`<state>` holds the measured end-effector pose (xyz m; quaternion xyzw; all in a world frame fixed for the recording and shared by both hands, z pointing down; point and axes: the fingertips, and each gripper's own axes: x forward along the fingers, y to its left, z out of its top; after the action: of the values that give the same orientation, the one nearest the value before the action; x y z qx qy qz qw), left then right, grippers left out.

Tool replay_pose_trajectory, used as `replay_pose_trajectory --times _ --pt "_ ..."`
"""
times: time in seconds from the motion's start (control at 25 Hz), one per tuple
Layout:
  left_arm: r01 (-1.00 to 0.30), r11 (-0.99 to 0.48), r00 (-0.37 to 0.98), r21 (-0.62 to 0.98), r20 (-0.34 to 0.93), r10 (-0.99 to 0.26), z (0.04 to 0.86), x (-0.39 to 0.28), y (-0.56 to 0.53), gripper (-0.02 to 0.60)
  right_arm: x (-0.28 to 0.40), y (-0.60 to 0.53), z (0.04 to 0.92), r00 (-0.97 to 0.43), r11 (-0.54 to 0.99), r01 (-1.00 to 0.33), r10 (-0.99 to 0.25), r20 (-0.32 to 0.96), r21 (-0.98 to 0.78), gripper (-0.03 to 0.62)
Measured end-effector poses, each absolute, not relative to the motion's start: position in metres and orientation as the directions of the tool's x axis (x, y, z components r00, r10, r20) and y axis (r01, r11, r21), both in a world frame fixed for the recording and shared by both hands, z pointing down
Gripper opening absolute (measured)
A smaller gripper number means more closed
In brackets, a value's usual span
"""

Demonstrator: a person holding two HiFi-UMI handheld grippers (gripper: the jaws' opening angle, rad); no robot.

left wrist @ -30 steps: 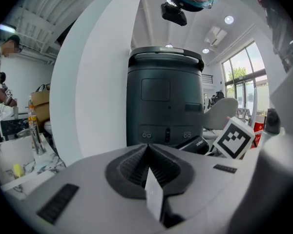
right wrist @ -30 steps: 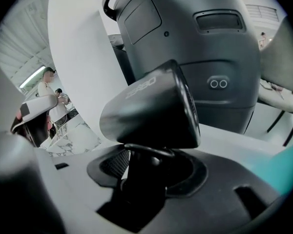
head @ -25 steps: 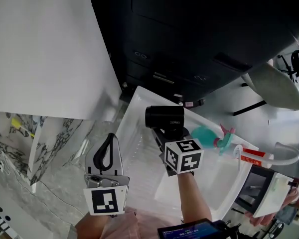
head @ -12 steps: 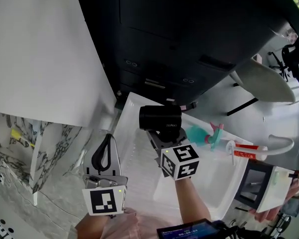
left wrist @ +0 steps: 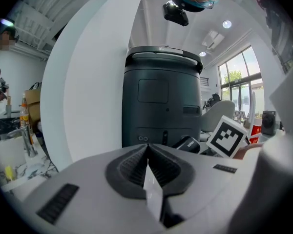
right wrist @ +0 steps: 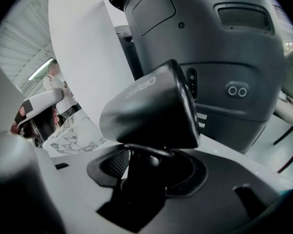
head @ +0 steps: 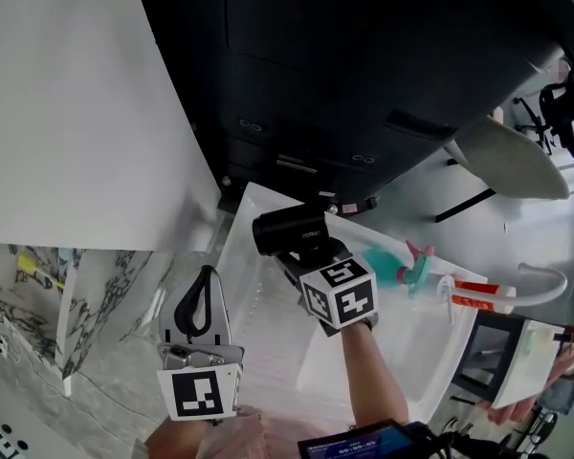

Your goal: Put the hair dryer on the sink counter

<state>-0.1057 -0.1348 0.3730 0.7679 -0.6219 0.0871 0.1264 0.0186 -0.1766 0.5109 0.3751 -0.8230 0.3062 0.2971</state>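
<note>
In the head view my right gripper [head: 304, 264] is shut on the handle of a black hair dryer [head: 289, 229] and holds it above the far left part of a white sink basin [head: 264, 342]. The dryer's barrel points left. In the right gripper view the hair dryer [right wrist: 151, 111] fills the middle, its handle pinched between the jaws of the right gripper [right wrist: 142, 173]. My left gripper [head: 199, 299] hangs over the basin's left rim, shut and holding nothing. In its own view the left gripper [left wrist: 147, 155] shows its pads pressed together, with the hair dryer [left wrist: 188, 144] small beyond them.
A big dark machine [head: 364, 84] stands right behind the basin. A white panel [head: 77, 113] rises at the left above a marble counter [head: 115, 352]. A teal cup [head: 387, 261] and a red and white tube [head: 478, 297] lie at the basin's right.
The right gripper has shifted a little to the left with the hair dryer and rolled slightly. The left gripper has stayed where it was.
</note>
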Motion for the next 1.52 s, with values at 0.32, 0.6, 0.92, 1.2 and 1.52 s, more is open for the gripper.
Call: replay_pose_trajectory --times 0.32,0.6,0.92,1.2,1.52 --pt "-0.979 -0.201 0.205 0.043 0.301 -0.931 0.382 -0.113 -0.14 0.011 0.016 -0.173 0.514 -0.57 0.481 -0.804 -0.455 0.684 -0.351 0.227" --pt "-0.974 -0.214 0.227 0.08 0.262 -0.938 0.359 -0.098 -0.129 0.011 0.017 -0.139 0.505 -0.568 0.456 -0.811 -0.467 0.677 -0.366 0.229" --pt "-0.968 -0.241 0.251 0.07 0.252 -0.935 0.353 -0.09 -0.1 0.011 0.015 -0.097 0.517 -0.563 0.406 -0.821 -0.467 0.682 -0.4 0.229" --pt "-0.969 -0.238 0.246 0.062 0.281 -0.928 0.363 -0.091 -0.082 0.011 0.014 -0.062 0.548 -0.568 0.316 -0.823 -0.414 0.712 -0.473 0.229" --pt "-0.969 -0.24 0.247 0.06 0.286 -0.926 0.364 -0.094 -0.074 0.011 0.008 -0.043 0.583 -0.625 0.073 -0.766 -0.314 0.714 -0.639 0.229"
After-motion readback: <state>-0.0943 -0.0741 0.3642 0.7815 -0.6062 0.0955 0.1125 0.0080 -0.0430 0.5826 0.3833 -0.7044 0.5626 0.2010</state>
